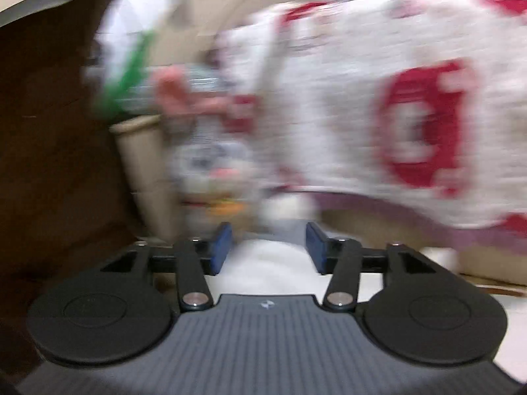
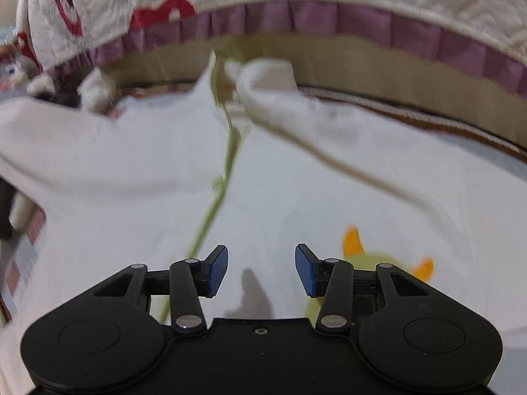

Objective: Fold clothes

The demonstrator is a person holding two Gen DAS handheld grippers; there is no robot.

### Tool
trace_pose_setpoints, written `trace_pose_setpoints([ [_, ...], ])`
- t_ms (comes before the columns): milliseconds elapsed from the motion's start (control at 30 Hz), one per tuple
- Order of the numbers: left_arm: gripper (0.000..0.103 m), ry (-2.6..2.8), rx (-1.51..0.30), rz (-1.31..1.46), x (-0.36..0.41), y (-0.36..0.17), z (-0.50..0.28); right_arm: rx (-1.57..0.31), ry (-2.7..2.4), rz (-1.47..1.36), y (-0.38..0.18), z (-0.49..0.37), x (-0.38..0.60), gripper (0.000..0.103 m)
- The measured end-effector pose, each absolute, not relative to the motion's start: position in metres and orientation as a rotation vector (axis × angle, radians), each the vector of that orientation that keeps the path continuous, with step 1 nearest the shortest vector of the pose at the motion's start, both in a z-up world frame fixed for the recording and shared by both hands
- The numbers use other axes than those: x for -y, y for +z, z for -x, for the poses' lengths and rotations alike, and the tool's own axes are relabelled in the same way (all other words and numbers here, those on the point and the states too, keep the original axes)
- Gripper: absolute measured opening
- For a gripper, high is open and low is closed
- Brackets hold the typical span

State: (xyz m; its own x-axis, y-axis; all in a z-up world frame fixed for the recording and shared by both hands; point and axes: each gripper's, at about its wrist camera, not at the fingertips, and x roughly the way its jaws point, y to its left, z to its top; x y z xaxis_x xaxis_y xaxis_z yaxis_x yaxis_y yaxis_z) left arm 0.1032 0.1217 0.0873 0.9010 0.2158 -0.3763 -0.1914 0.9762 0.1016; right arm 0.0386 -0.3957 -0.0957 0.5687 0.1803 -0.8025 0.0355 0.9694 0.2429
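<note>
A white garment [image 2: 158,171] with a green zip line and a yellow-green and orange print lies spread in the right wrist view. My right gripper [image 2: 261,270] hovers just above it, open, its blue pads apart and nothing between them. A folded-back flap [image 2: 270,79] of the garment rises at the far end. In the blurred left wrist view my left gripper [image 1: 268,247] is open, with a patch of white cloth [image 1: 266,263] showing below and behind the gap; the pads press on nothing.
A white quilt with red patterns [image 1: 378,105] and a purple frill [image 2: 329,19] hangs over a beige couch edge beyond the garment. Soft toys [image 1: 210,161] sit at the left by a beige armrest [image 1: 141,154]. Dark brown floor [image 1: 49,164] lies further left.
</note>
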Motion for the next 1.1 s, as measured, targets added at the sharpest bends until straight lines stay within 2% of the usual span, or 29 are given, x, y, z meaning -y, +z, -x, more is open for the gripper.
trace_pose_setpoints([
  [100, 0.051, -0.11, -0.479, 0.068, -0.067, 0.064, -0.09, -0.915, 0.073, -0.314, -0.087, -0.062, 0.405, 0.051],
  [200, 0.051, -0.313, -0.627, 0.157, -0.01, 0.013, -0.097, -0.879, 0.049, -0.391, -0.076, -0.091, 0.414, 0.052],
  [400, 0.047, -0.342, -0.777, 0.059, 0.079, -0.087, -0.124, -0.87, -0.007, -0.523, -0.057, -0.166, 0.43, 0.064],
  [533, 0.048, -0.37, -0.791, -0.028, 0.098, -0.127, -0.135, -0.958, -0.04, -0.495, -0.065, -0.212, 0.425, 0.064],
  [633, 0.048, -0.371, -0.826, 0.051, 0.083, -0.144, -0.147, -1.004, -0.078, -0.387, -0.078, -0.237, 0.415, 0.064],
  [833, 0.048, -0.312, -0.804, -0.015, 0.082, -0.148, -0.15, -1.071, -0.128, -0.433, -0.112, -0.27, 0.418, 0.065],
  [867, 0.048, -0.319, -0.801, -0.014, 0.082, -0.147, -0.15, -1.114, -0.129, -0.403, -0.118, -0.272, 0.414, 0.063],
  [900, 0.048, -0.321, -0.799, -0.019, 0.082, -0.147, -0.15, -1.157, -0.13, -0.373, -0.124, -0.274, 0.411, 0.052],
  [933, 0.048, -0.32, -0.797, -0.027, 0.081, -0.147, -0.15, -1.168, -0.128, -0.335, -0.126, -0.274, 0.407, 0.034],
  [967, 0.048, -0.317, -0.797, -0.028, 0.081, -0.148, -0.15, -1.121, -0.117, -0.279, -0.119, -0.27, 0.403, 0.007],
  [1100, 0.048, -0.299, -0.798, -0.014, 0.077, -0.15, -0.153, -0.924, -0.101, -0.044, -0.086, -0.254, 0.389, 0.005],
])
